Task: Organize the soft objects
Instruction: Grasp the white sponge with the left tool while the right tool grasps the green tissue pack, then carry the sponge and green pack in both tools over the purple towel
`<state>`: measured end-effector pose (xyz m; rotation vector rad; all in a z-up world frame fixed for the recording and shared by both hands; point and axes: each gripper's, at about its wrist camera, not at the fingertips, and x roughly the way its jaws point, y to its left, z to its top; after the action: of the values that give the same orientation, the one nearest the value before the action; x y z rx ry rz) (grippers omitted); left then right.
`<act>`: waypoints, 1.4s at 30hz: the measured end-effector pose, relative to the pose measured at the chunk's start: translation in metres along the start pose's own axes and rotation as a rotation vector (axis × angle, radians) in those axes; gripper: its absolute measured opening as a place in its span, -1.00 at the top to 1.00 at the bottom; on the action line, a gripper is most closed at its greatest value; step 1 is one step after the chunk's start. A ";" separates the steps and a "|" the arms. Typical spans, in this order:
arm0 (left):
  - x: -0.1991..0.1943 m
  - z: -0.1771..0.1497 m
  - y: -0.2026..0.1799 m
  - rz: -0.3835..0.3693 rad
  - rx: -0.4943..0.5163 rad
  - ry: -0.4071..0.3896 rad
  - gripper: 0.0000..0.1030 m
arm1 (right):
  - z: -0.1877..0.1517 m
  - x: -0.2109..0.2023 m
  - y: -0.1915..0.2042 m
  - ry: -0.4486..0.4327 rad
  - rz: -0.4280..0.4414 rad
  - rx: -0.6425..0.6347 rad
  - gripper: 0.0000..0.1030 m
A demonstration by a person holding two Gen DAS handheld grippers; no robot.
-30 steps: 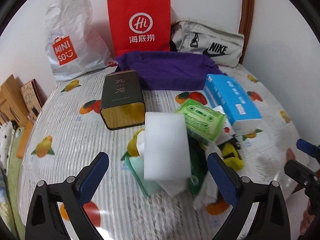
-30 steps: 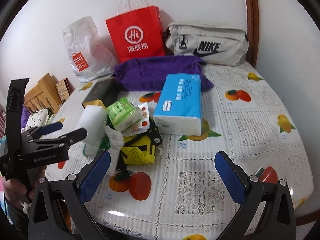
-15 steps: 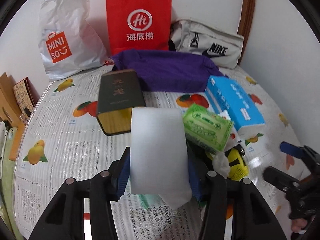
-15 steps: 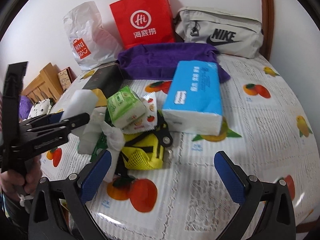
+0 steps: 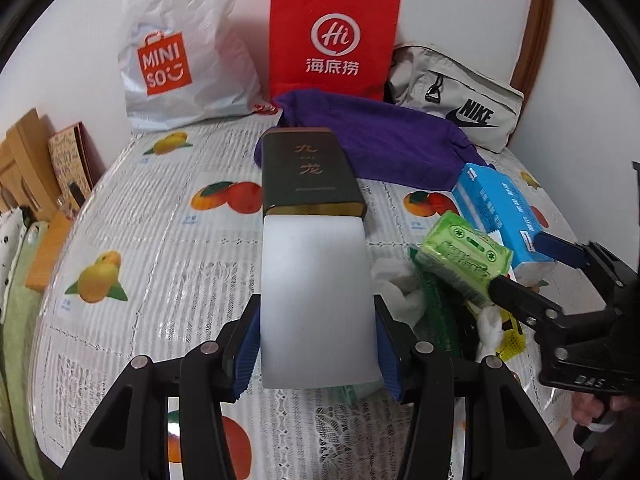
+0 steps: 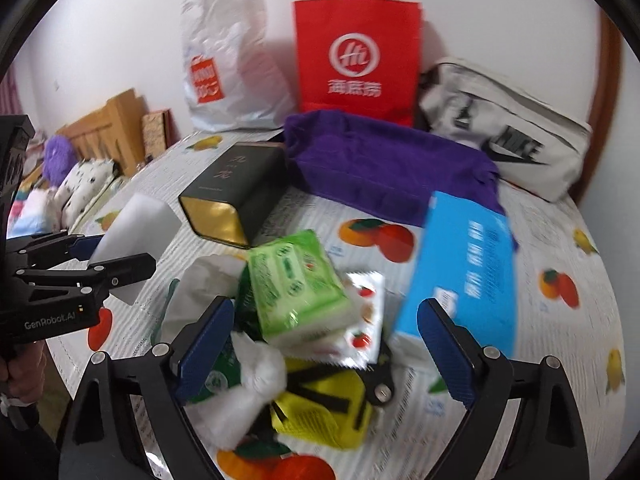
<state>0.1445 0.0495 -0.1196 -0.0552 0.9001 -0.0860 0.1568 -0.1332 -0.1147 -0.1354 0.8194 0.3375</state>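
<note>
Bench: fruit-print cloth (image 5: 132, 240) under a heap of soft packs.
Sponge: white block (image 5: 316, 300) clamped in left claw (image 5: 316, 354), lifted beside dark tin (image 5: 310, 172).
Right claw (image 6: 326, 344): closing, empty, astride green tissue pack (image 6: 298, 286).

Left gripper (image 5: 316, 354) and right gripper (image 6: 326, 354): black angular frames, silver rivets, ribbed blue finger pads (image 6: 206, 346); white "GenRobot.AI" lettering marks the left body.
</note>
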 end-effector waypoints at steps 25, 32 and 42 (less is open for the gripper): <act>0.012 0.004 0.025 0.000 -0.046 0.028 0.03 | 0.029 0.002 -0.006 -0.021 0.044 0.035 -0.13; 0.010 -0.014 0.032 0.020 -0.061 0.059 0.03 | -0.010 -0.034 -0.040 -0.016 -0.028 0.116 -0.13; 0.020 -0.032 0.027 0.026 -0.085 0.107 0.03 | -0.087 -0.042 -0.069 0.085 -0.085 0.197 -0.13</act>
<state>0.1331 0.0744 -0.1575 -0.1186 1.0112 -0.0265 0.0937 -0.2292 -0.1434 -0.0004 0.9235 0.1700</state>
